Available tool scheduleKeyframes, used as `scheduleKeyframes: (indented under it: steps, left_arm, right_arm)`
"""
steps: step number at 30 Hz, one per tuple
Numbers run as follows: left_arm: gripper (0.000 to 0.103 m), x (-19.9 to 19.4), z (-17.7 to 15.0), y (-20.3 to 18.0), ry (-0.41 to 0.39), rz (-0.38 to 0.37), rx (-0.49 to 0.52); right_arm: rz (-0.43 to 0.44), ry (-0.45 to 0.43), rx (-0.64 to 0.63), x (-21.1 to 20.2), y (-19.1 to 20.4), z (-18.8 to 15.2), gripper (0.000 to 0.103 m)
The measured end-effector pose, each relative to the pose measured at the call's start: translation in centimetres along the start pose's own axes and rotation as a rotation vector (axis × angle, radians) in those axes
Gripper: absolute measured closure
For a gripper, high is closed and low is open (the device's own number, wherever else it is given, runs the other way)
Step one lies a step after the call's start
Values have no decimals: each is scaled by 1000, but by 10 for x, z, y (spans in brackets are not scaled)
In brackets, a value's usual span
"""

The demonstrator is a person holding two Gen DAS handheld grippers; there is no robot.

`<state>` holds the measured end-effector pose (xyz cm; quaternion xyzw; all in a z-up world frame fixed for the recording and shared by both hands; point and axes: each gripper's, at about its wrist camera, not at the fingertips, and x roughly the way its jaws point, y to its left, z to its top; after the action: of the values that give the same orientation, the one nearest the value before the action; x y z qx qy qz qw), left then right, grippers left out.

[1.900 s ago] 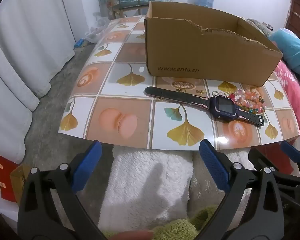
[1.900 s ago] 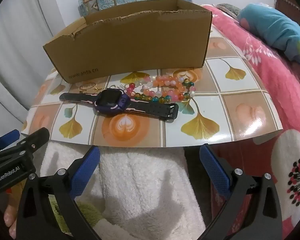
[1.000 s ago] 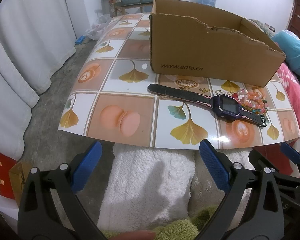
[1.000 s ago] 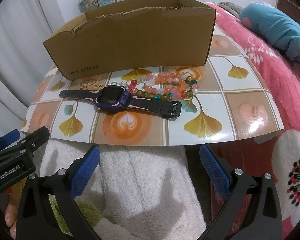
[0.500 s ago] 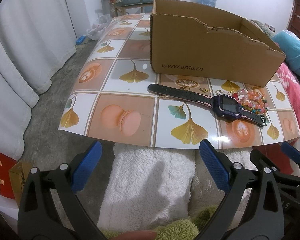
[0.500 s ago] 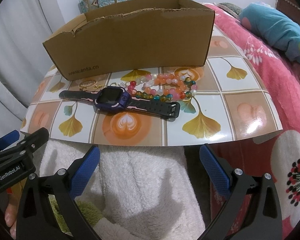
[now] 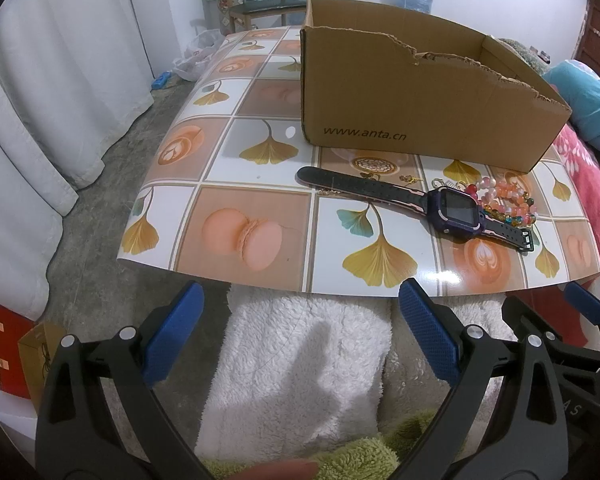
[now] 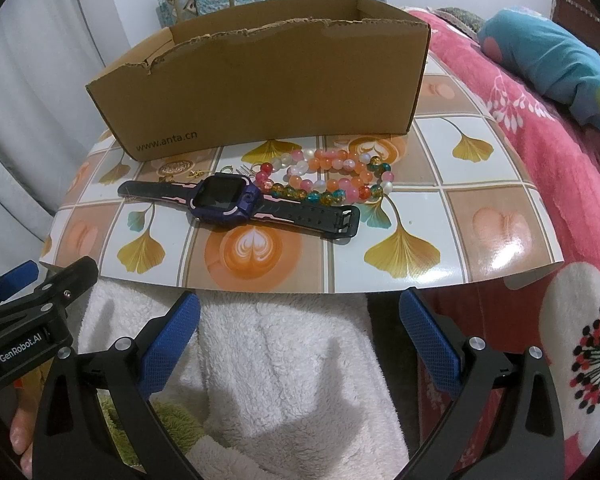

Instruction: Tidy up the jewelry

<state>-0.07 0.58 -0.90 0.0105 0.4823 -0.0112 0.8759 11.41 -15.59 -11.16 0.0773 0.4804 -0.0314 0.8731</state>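
Nearby, watch (image 8: pixel 224 199) beside box (image 8: pixel 260 92) wall.

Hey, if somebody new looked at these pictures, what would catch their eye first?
Probably the purple watch lying flat on the patterned tabletop, with colourful bead bracelets right behind it. Behind both stands an open cardboard box, its front rim torn.

Bare patterned tabletop (image 7: pixel 236 236) along the near edge and left half, free for approach. Farther back, tall brown cardboard box (image 7: pixel 400 112) walling off the rear. Between them, purple-faced black-strapped watch (image 8: pixel 228 200) just beside a heap of coloured bead bracelets (image 8: pixel 332 180), leaving little gap.
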Motion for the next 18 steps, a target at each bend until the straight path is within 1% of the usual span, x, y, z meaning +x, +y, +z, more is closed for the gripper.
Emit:
scheduleKeyframes:
  steps: [18]
  left_arm:
    - [8, -3, -1, 1, 1, -2, 1]
  right_arm:
    - [-8, -1, -8, -1, 0, 1, 6]
